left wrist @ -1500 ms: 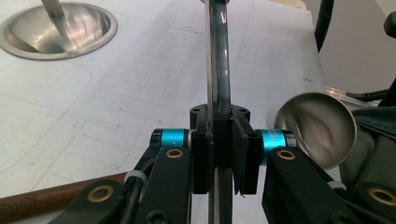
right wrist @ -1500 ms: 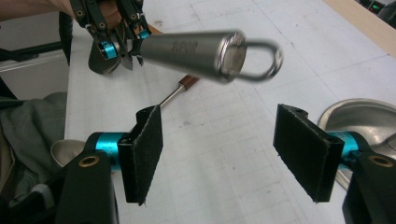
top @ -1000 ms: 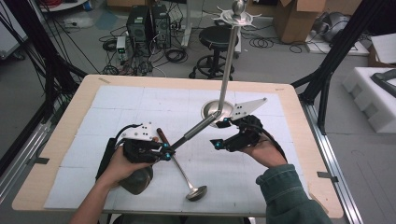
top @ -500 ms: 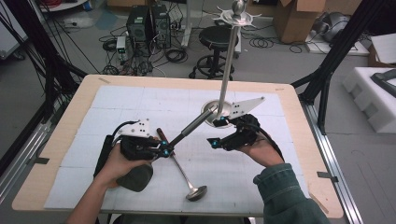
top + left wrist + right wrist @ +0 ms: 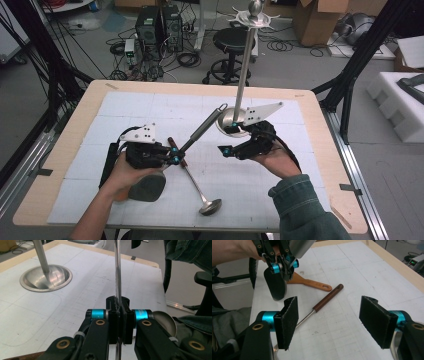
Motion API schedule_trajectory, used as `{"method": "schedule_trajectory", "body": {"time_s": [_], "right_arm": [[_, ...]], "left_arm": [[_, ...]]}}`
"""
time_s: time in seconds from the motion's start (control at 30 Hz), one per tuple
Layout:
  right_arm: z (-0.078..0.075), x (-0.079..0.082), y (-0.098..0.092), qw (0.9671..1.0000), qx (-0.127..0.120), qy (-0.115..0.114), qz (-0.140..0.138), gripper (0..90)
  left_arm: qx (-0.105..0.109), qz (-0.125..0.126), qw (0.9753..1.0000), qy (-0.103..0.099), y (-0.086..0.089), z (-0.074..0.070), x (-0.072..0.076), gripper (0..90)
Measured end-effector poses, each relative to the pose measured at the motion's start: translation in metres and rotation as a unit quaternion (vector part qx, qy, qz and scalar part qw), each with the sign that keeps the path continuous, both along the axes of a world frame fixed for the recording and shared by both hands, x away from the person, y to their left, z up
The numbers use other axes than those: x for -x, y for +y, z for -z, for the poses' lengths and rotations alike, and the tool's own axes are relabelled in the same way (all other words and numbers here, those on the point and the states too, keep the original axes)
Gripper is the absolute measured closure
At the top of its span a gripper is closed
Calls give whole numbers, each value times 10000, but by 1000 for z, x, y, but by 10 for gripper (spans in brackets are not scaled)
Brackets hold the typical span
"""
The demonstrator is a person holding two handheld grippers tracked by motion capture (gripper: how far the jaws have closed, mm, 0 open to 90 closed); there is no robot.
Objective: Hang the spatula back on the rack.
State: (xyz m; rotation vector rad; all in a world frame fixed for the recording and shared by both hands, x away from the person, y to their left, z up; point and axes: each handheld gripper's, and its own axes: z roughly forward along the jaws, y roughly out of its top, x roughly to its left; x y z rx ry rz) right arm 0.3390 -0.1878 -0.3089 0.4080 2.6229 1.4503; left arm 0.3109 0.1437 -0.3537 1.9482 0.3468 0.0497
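Where the left tongs (image 5: 173, 159) clamp the long steel-handled spatula (image 5: 200, 132), the person's left hand hides most of its dark blade in the high view; the right gripper view shows that blade (image 5: 275, 283) hanging below the tongs, with an orange wooden spatula (image 5: 308, 283) behind. Raised at centre, the handle slants up toward the far steel rack stand (image 5: 244, 75). Right tongs (image 5: 226, 141) gape empty near the stand's base, above the wood-handled steel ladle (image 5: 195, 180) lying on the white tabletop (image 5: 125, 107).
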Motion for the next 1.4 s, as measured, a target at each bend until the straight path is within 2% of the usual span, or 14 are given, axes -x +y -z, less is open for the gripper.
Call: {"method": "schedule_trajectory", "body": {"time_s": [0.2, 0.47, 0.73, 1.13, 1.4], "right_arm": [[-3, 0, 7, 9997, -245, 57, -21, 309], [-4, -2, 16, 9990, -433, -23, -100, 293], [-10, -1, 26, 9970, -737, -23, -218, 300], [-17, 0, 34, 9944, -977, -77, -395, 358], [-21, 3, 43, 9941, -978, -145, -453, 470]], "left_arm": [[104, -30, 9999, 1, 1, -2, -1, 869], [28, 2, 9999, -104, -3, -9, -3, 870], [90, 25, 9999, -121, -8, -14, -6, 870], [70, 85, 9998, -159, -15, -17, -8, 870], [70, 151, 9997, -175, -19, -19, -8, 869]]}}
